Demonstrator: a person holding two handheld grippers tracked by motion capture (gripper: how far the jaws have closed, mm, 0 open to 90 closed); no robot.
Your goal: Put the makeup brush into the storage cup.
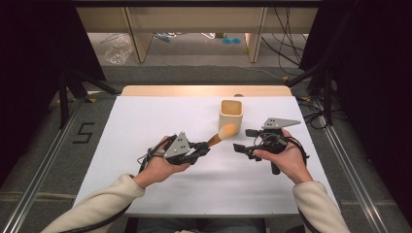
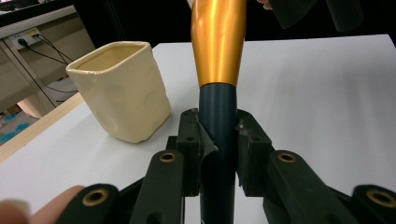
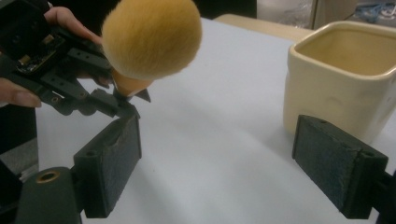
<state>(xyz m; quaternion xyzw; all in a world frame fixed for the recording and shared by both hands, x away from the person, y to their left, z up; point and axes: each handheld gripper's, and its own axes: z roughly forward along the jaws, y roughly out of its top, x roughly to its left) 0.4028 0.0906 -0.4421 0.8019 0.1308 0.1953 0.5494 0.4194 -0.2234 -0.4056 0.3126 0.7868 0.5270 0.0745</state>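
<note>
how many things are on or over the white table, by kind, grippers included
makeup brush: 1, clamped by its dark handle in the left gripper
cream ceramic cup: 1, standing upright on the table
hand-held grippers: 2, the left one and the right gripper, which is open with nothing between its pads
total: 4

Left tool (image 1: pixel 204 148) clamped tight; right tool (image 1: pixel 241 141) jaws spread wide, empty.

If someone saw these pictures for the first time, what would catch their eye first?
Probably the makeup brush, its fluffy orange head held above the middle of the white table, with its dark handle clamped in the left gripper. Just behind it stands a cream square cup, empty as far as one can see. The right gripper faces the brush with its jaws wide open.
</note>
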